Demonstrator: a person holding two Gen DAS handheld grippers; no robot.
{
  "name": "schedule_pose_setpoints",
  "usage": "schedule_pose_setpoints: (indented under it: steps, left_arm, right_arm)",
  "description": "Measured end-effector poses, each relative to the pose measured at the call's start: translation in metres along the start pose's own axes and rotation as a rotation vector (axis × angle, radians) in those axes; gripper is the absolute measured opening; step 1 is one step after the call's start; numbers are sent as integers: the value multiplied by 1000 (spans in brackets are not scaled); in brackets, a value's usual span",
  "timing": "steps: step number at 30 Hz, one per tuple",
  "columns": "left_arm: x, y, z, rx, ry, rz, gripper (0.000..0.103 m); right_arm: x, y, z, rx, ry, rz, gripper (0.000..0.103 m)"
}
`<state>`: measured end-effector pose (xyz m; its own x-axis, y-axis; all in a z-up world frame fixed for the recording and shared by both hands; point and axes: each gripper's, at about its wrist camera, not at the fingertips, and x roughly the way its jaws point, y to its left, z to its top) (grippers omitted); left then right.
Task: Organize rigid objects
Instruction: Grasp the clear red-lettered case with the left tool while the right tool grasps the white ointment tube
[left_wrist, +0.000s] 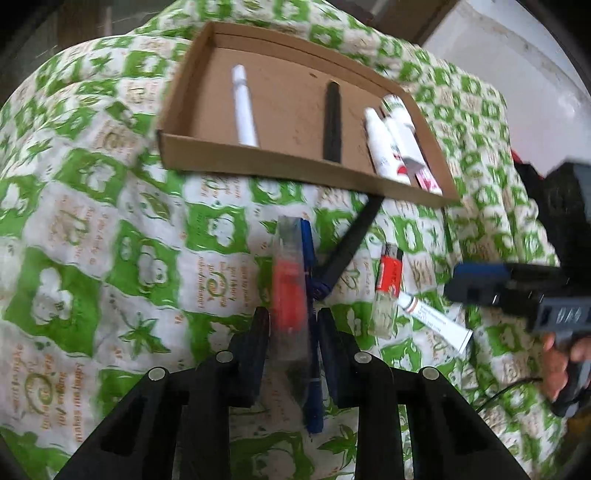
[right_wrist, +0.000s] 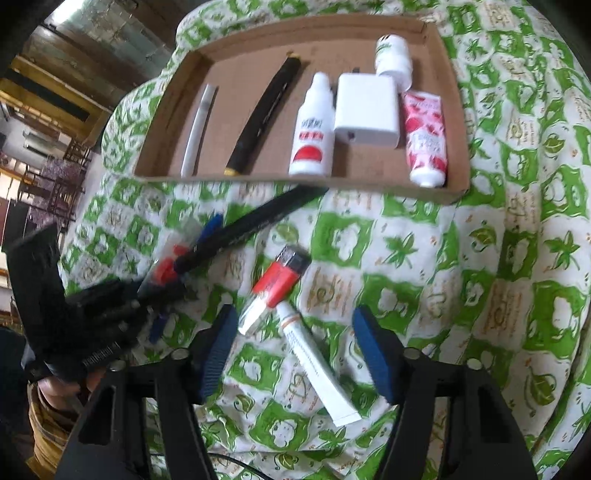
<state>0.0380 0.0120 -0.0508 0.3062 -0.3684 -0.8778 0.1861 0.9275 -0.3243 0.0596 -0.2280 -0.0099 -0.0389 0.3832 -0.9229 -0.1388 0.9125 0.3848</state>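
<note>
The green-and-white patterned cloth (right_wrist: 424, 258) fills both views, and the shallow brown cardboard tray (right_wrist: 177, 107) lies across the upper part of each frame, holding pens, bottles and a white adapter. At lower centre of the left view, the left tongs (left_wrist: 291, 325) are clamped on a clear red-filled plastic case (left_wrist: 290, 291), beside a blue pen (left_wrist: 308, 258). The right tongs (right_wrist: 291, 325) stand apart over a white ointment tube (right_wrist: 317, 365) and a red lighter (right_wrist: 277, 284) at lower centre.
</note>
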Motion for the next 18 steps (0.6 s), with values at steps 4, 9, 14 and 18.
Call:
schedule_pose_setpoints:
  steps: [4,9,14,18]
  left_arm:
    - [-1,4,0,5,-12,28,34]
    - [8,1,6,30,-35,99,36]
    - [-2,11,9,-17,-64,87,36]
    - [-3,15,10,-49,-65,70,36]
  right_arm:
    - [11,3,-5,-17,42,-33,56]
    - [40,7,-19,-60,142,-157,45]
    - [42,11,-23,-84,132,-217,31]
    - [38,10,-24,-64,123,-206,26]
